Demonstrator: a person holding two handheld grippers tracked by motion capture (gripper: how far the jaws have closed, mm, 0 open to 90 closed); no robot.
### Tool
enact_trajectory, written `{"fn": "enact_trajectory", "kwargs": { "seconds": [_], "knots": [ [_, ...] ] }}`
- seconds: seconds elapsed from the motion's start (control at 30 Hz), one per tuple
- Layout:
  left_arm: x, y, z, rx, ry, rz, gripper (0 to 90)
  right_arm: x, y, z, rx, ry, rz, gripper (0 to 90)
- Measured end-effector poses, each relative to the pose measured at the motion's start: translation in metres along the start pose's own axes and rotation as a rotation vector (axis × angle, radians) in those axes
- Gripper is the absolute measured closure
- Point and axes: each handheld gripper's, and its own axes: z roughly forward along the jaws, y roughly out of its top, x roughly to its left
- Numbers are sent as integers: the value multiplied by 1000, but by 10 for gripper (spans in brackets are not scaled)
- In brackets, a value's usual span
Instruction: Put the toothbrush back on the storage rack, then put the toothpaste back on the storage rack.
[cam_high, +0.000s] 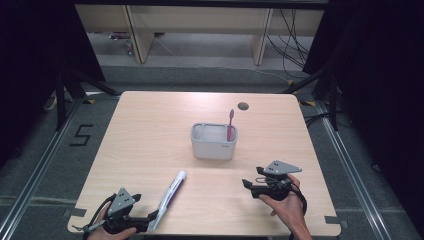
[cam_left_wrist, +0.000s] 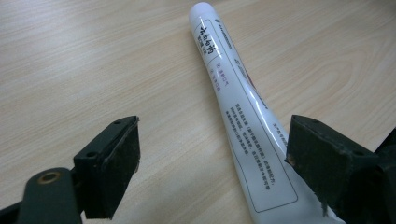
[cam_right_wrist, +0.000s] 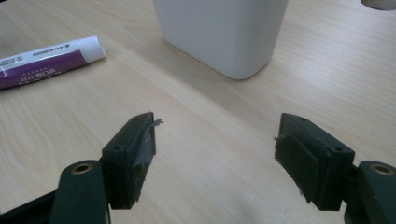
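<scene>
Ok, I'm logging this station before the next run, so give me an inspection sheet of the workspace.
Surface: light wooden table, with a round cable hole near the far edge.
Job's things: toothpaste tube lying flat; white holder with a red toothbrush standing in it.
Clutter: nothing seen.
Tongs: left tongs open astride the tube's flat end, pads not pressing it; right tongs open, holding nothing, facing the holder.
Cables: one trails from each of the tongs; more hang behind the table.
Surroundings: dark curtains, wooden furniture behind, grey floor marked 5.
</scene>
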Motion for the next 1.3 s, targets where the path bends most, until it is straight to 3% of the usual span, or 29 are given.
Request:
{"fn": "enact_trajectory", "kwargs": {
  "seconds": [0.07,0.27,0.3,0.33,0.4,0.43,0.47,0.5,0.53,0.57,0.6,0.63,0.7,0.8,0.83,0.97,1.1,1.13,1.17,1.2,1.23,1.27,1.3],
  "knots": [
    [2,0,-2,23,8,26,168,-1,-3,-1,4,2,-12,294],
    [2,1,-3,37,5,27,168,1,-10,-5,10,3,9,294],
    [2,0,-2,25,5,25,168,0,-12,-5,7,6,-10,294],
    [2,0,-2,29,3,26,168,2,-14,-4,12,28,15,293],
    [1,0,-1,6,4,-2,168,4,-16,-5,33,10,9,286],
    [1,0,-1,7,3,0,168,3,-16,-5,27,6,-19,286],
    [2,0,-2,28,2,25,167,6,-18,-5,31,11,13,286],
    [2,0,-2,29,-2,27,168,4,-18,-6,26,8,-19,284],
    [2,0,-2,29,-2,27,168,6,-19,-6,32,13,10,279],
    [0,0,0,1,-4,-4,168,5,-20,-7,35,14,-7,272],
    [0,0,0,1,-4,-4,168,8,-21,-8,51,17,36,263],
    [2,0,-2,30,-3,27,168,5,-22,-8,37,9,-20,259],
    [2,0,-2,26,1,24,168,8,-25,-9,55,20,17,243],
    [2,0,-2,25,4,23,168,7,-28,-11,68,24,4,209],
    [2,0,-2,28,-2,21,168,9,-29,-11,79,21,30,201],
    [2,0,-2,25,-1,21,168,8,-37,-17,94,25,11,197],
    [2,0,-2,30,-2,27,168,11,-41,-20,91,34,46,197],
    [0,0,-1,6,-1,2,168,10,-42,-21,95,34,36,197],
    [2,0,-3,31,0,29,168,12,-44,-23,104,30,46,199],
    [2,0,-3,29,0,27,168,11,-45,-24,105,33,39,200],
    [2,0,-3,29,1,27,168,14,-47,-24,97,38,64,200],
    [2,0,-2,23,8,25,168,10,-47,-25,97,23,20,200],
    [0,0,-1,11,5,4,168,10,-47,-26,98,27,21,200]
  ]
}}
